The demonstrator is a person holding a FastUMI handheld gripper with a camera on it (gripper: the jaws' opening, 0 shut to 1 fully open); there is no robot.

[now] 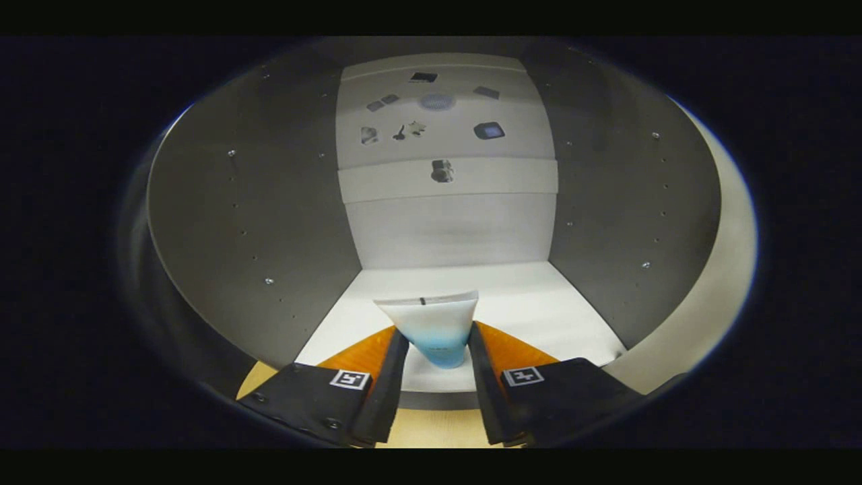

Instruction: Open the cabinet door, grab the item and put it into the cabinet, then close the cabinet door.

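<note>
A white tube with a blue lower end point(432, 325) is held between my fingers, its flat crimped end pointing away from me into the cabinet. My gripper point(436, 347) is shut on the tube, both fingers pressing its sides. The open cabinet point(256, 215) lies straight ahead, with grey side walls, a white floor point(539, 303) and a white back panel point(448, 229). The tube hangs over the front part of the cabinet floor. The cabinet door cannot be made out.
Small stickers dot the upper back panel point(438, 101). Rows of shelf-pin holes and screws run down both side walls. A pale wooden surface point(431, 428) shows under my fingers, in front of the cabinet's lower edge.
</note>
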